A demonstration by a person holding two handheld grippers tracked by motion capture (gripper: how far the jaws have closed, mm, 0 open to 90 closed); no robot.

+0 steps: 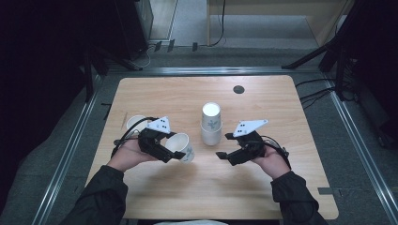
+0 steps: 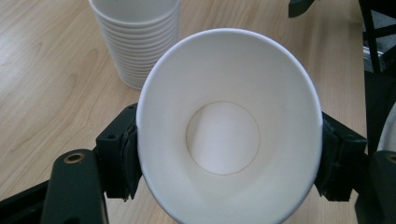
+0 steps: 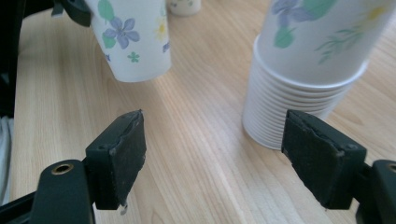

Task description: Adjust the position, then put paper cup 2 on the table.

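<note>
A tall stack of flowered white paper cups (image 1: 211,125) stands upright at the table's middle. My left gripper (image 1: 172,150) is shut on a single paper cup (image 1: 184,146), held just above the wood to the left of the stack. In the left gripper view that cup (image 2: 224,135) faces me mouth first, pinched into an oval between the two pads (image 2: 122,158), with the stack (image 2: 135,42) behind it. My right gripper (image 1: 225,146) stands open to the right of the stack, nothing between its jaws. In the right gripper view the open gripper (image 3: 219,154) points past the stack (image 3: 299,79) toward the held cup (image 3: 133,39).
Another single cup (image 1: 135,123) stands behind my left hand near the table's left edge. A black round cap (image 1: 239,89) sits in the wooden tabletop (image 1: 263,108) at the back. Metal floor rails and dark stands surround the table.
</note>
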